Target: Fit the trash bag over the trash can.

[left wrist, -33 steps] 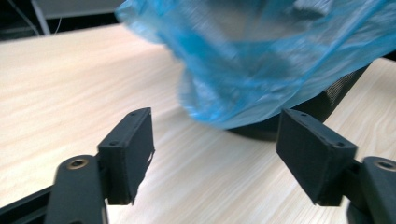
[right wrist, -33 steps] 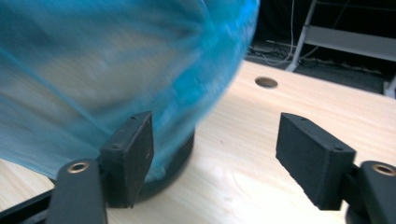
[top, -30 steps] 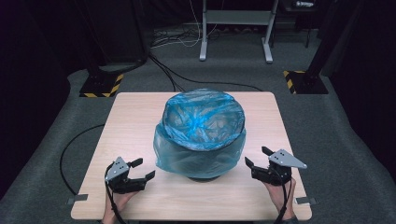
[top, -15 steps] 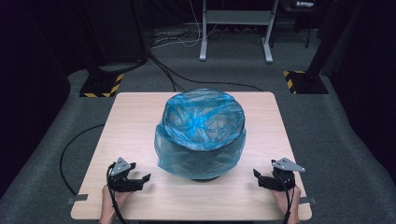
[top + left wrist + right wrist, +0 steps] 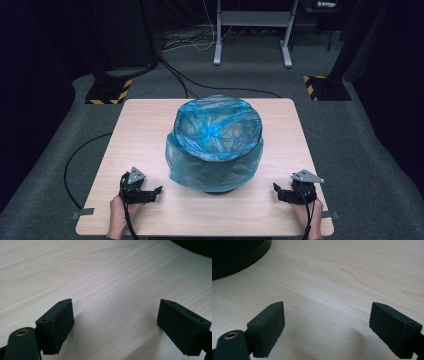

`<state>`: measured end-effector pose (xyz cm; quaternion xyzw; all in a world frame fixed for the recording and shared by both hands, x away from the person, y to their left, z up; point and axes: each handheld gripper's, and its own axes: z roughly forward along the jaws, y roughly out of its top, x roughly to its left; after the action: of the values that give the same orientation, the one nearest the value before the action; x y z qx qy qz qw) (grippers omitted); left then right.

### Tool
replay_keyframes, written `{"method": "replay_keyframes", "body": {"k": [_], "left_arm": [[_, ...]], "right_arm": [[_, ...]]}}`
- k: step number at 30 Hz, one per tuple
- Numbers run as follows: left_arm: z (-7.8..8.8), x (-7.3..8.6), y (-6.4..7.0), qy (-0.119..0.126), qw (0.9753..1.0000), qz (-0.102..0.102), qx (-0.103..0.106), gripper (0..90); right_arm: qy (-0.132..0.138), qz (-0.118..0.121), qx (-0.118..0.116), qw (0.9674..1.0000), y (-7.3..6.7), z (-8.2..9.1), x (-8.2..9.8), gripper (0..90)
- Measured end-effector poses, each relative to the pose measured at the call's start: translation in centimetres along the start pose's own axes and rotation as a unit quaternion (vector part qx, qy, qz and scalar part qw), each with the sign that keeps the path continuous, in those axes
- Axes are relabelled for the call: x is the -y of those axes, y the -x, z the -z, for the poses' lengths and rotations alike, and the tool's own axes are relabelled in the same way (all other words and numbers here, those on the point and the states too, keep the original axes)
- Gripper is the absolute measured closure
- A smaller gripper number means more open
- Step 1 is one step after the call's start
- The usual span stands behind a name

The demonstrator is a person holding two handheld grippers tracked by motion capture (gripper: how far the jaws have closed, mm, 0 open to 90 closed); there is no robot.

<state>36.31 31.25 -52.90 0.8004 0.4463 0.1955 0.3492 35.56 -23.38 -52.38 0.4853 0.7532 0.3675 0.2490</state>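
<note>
Blue-bagged bin (image 5: 215,142) at frame ctr on table (image 5: 150,115); L gripper (image 5: 150,192) lower left, R gripper (image 5: 281,192) lower right, both just opened wide, nothing between jaws.

A bin (image 5: 215,187) stands at the middle of the table (image 5: 150,120), a bag (image 5: 215,135) draped in and over it. Near its left, the left gripper (image 5: 152,192) rests on the table; near its right, the right gripper (image 5: 280,192). Cables (image 5: 185,82) lie on the floor beyond the far edge.
</note>
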Motion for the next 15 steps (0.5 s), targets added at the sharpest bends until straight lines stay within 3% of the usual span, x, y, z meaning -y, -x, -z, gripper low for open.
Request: {"method": "replay_keyframes", "body": {"k": [15], "left_arm": [[0.03,0.05,0.42,-0.002,0.9995,0.022,-0.023,12.0]], "right_arm": [[-0.007,0.0,-0.012,0.9999,0.14,-0.2,-0.02,12.6]]}}
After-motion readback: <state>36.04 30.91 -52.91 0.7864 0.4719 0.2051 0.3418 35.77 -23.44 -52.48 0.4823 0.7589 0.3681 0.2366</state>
